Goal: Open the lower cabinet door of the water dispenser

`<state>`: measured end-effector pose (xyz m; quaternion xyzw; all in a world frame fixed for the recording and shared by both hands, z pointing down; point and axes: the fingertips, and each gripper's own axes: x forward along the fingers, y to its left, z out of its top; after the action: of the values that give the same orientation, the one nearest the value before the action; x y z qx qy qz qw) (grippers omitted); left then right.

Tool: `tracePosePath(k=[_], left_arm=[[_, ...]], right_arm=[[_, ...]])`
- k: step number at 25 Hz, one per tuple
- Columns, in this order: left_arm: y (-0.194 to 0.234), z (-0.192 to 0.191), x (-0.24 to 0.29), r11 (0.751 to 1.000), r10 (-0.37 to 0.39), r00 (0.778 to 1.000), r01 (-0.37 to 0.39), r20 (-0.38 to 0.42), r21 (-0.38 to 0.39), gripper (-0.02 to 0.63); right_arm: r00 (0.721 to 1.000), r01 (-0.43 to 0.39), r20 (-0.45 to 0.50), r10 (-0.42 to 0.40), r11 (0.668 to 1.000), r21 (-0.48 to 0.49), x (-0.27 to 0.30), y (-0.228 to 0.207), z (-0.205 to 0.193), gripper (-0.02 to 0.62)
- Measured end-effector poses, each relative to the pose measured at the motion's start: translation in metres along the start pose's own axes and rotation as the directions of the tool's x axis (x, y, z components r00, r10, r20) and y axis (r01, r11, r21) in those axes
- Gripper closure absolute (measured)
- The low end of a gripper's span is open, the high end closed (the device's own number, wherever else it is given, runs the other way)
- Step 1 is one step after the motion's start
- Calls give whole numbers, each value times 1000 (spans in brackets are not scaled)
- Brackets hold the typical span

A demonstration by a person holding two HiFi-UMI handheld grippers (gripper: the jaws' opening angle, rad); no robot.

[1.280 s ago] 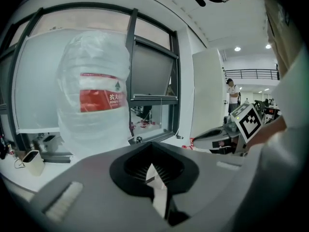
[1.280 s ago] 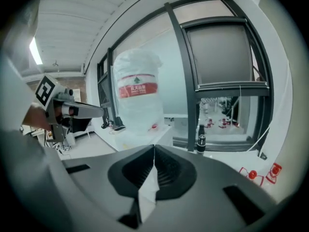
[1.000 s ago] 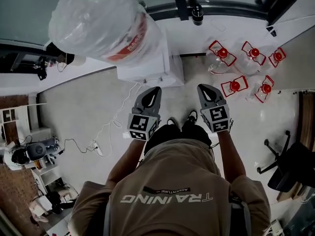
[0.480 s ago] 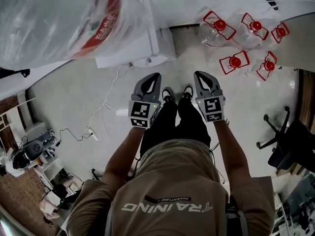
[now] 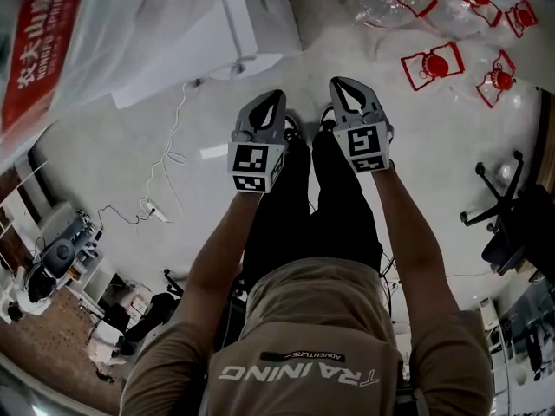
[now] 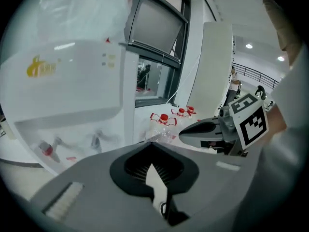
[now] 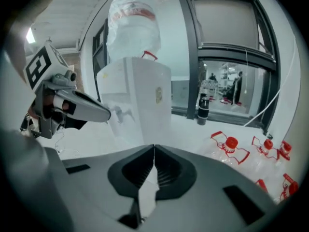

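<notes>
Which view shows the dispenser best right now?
The right gripper view: dispenser shown from bottle to taps. Left gripper view has only its blurred front, up close; head view just its top and bottle.

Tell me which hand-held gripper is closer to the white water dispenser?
Left. The left hand-held gripper hangs just short of the water dispenser, not touching; the right hand-held gripper is beside it on the far side, toward the red-capped bottles.

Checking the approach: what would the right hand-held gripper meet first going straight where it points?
Likely the water dispenser, near its side corner; depth is unclear, so the floor before it could come first.
</notes>
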<state>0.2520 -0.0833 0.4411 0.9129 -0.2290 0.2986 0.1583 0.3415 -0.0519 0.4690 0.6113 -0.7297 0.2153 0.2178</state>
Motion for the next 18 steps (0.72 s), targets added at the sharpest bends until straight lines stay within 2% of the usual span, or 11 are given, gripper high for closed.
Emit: tracePosePath(k=[6, 10, 18], left_arm=[[27, -65, 42, 997, 42, 995, -48, -86, -65, 615], [37, -104, 64, 996, 52, 986, -62, -156, -61, 615], [53, -150, 106, 994, 42, 976, -63, -215, -92, 615]], right_arm=[[997, -43, -60, 44, 999, 15, 58, -2, -46, 586], [993, -71, -96, 74, 997, 34, 92, -2, -80, 586], [971, -107, -210, 111, 994, 31, 160, 5, -143, 586]])
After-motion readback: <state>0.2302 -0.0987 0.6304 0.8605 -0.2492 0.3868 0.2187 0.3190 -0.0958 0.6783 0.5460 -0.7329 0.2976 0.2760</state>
